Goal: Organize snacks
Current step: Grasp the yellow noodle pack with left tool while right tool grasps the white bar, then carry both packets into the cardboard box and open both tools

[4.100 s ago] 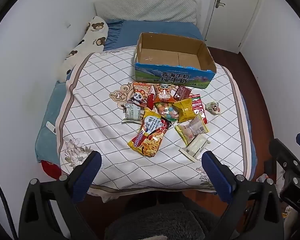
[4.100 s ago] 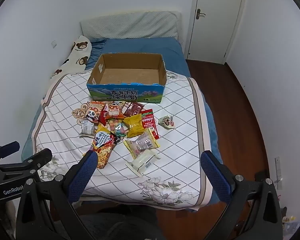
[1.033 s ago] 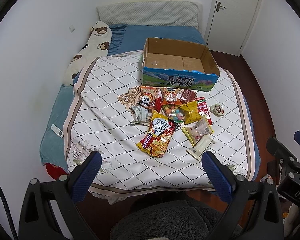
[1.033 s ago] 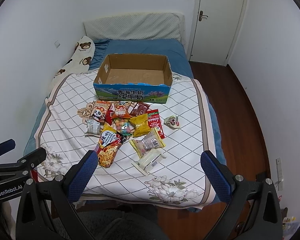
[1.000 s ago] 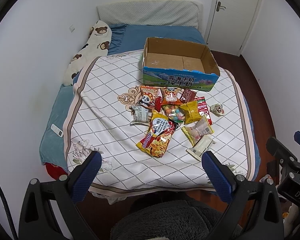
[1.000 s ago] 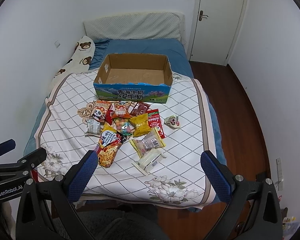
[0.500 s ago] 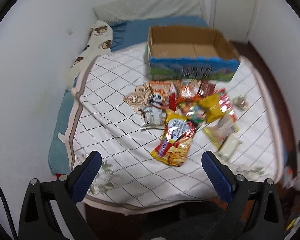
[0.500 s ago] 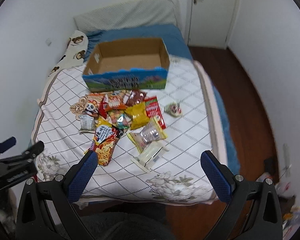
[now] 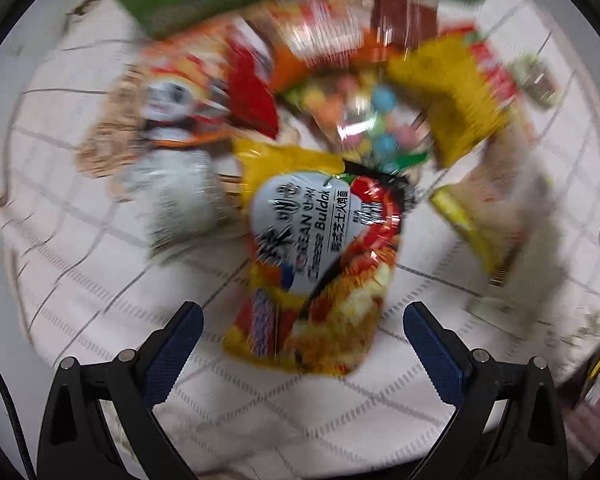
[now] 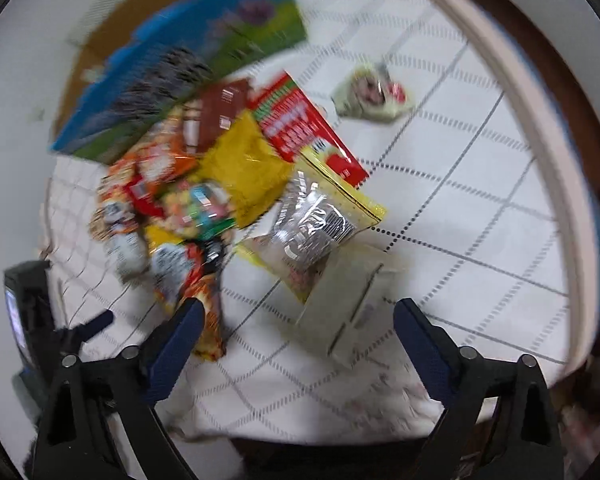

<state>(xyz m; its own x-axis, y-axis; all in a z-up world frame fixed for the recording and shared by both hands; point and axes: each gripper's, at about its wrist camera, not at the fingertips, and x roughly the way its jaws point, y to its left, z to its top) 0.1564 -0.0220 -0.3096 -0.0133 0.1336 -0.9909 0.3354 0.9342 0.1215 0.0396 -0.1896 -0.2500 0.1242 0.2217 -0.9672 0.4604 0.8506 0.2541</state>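
Both claws hang open over the bed: the left claw (image 9: 302, 332) above the noodle packet (image 9: 316, 264), the right claw (image 10: 296, 334), just narrowing, above the pale packet (image 10: 348, 304).

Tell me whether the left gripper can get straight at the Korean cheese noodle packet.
Probably yes. The left gripper is open, pointing down at the noodle packet, which lies on top of the quilt with nothing over its near end.
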